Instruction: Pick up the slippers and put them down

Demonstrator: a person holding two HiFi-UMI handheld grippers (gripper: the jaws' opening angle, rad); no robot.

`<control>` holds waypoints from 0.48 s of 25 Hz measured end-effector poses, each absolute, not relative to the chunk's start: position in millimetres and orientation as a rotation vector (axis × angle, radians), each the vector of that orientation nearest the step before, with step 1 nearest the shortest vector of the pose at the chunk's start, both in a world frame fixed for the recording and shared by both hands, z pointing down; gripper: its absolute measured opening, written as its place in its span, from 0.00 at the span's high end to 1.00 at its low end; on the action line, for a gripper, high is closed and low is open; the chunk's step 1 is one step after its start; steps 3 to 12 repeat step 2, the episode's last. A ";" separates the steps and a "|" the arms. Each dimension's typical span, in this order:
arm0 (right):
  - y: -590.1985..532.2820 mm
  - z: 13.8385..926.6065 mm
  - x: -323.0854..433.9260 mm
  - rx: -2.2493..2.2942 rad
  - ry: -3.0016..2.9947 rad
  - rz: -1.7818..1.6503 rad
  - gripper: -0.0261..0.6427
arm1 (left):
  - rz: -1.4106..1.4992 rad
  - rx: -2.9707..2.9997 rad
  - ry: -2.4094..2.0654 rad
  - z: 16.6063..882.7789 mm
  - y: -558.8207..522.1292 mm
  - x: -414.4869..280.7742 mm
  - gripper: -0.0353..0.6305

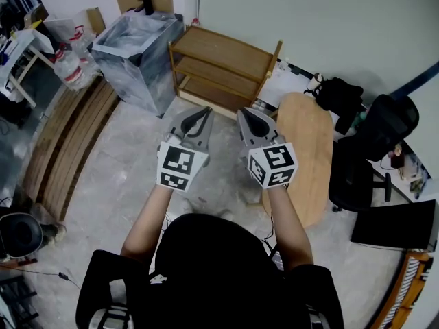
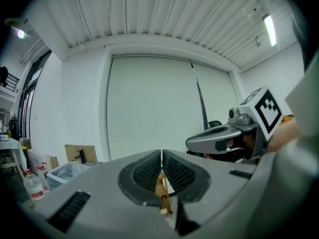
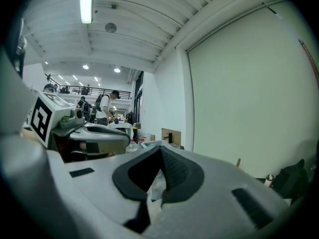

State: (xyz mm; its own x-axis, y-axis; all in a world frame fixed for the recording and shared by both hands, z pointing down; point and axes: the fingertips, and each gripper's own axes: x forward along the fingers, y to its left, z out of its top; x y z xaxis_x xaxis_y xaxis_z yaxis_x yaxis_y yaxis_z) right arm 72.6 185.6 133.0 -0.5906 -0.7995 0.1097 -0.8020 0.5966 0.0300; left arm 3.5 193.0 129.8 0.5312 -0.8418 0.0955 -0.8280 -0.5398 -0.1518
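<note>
- Head view: the left gripper [image 1: 201,117] and right gripper [image 1: 250,119] are side by side at frame centre, below the wooden shelf [image 1: 223,64]. No slippers are visible, so task progress cannot be determined.
- Left gripper view: the jaws are pressed together with nothing between them.
- Right gripper view: the jaws are pressed together and empty. The slippers do not appear.

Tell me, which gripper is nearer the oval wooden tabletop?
The right gripper, at the head view's right, just beside the oval tabletop; the left gripper is farther from it.
</note>
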 end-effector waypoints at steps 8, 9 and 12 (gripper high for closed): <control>184.5 134.7 72.7 1.361 -2.705 0.038 0.96 | -0.239 -2.674 1.464 131.0 192.2 2.2 0.93; 184.5 134.7 72.7 1.361 -2.705 0.038 0.96 | -0.239 -2.674 1.464 131.0 192.2 2.2 0.93; 184.5 134.7 72.7 1.361 -2.705 0.038 0.96 | -0.239 -2.674 1.464 131.0 192.2 2.2 0.93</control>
